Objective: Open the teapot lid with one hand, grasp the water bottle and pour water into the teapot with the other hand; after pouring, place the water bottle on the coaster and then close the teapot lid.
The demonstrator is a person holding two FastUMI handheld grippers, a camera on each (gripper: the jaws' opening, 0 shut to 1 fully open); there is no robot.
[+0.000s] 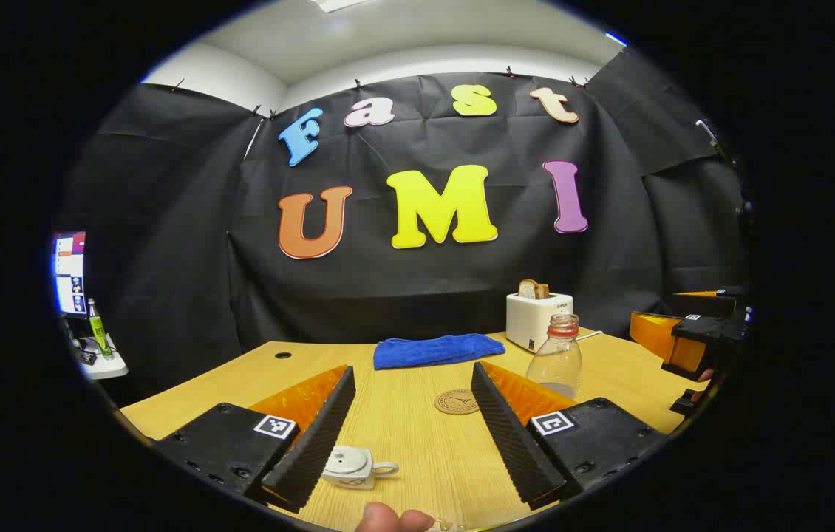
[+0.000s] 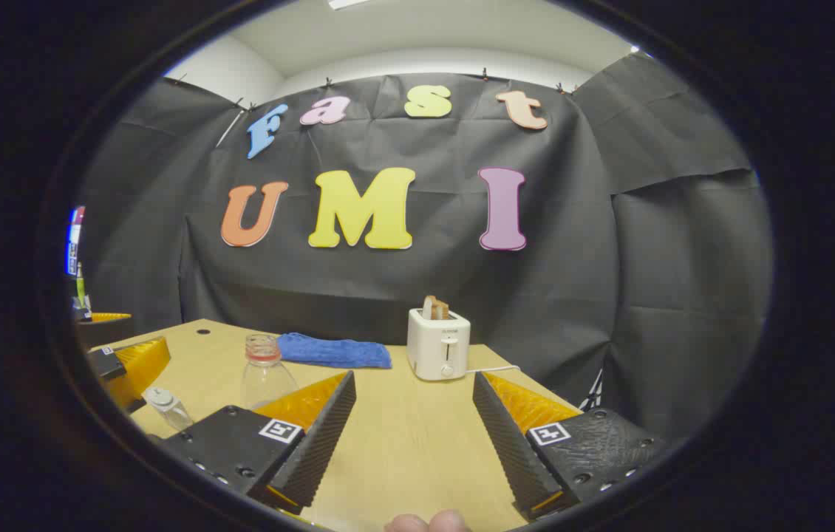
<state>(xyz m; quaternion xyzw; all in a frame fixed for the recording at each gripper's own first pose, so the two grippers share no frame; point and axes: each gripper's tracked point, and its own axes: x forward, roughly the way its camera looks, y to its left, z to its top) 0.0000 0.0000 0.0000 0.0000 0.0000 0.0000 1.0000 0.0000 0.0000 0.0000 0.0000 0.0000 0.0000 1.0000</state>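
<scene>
L gripper [image 1: 411, 436] above counter [image 1: 417, 443], fingers spread wide, nothing held. Teapot [image 1: 353, 468], lid on, sits low just beside its L finger. Coaster [image 1: 457, 401] mid-counter, bare. Water bottle [image 1: 555, 357] upright, uncapped, just R of coaster, behind R finger. R gripper [image 2: 411, 436] also wide open, empty; bottle to its L. Blue cloth [image 1: 436, 349] and toaster [image 1: 538, 320] at back.

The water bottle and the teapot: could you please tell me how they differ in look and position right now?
The water bottle is tall, clear plastic with a red neck ring and no cap; the teapot is low, pale and opaque, lid on, with a side handle. The bottle stands farther back, near the toaster; the teapot sits close to the left gripper. Both stand upright on the wooden table, ungrasped.
</scene>
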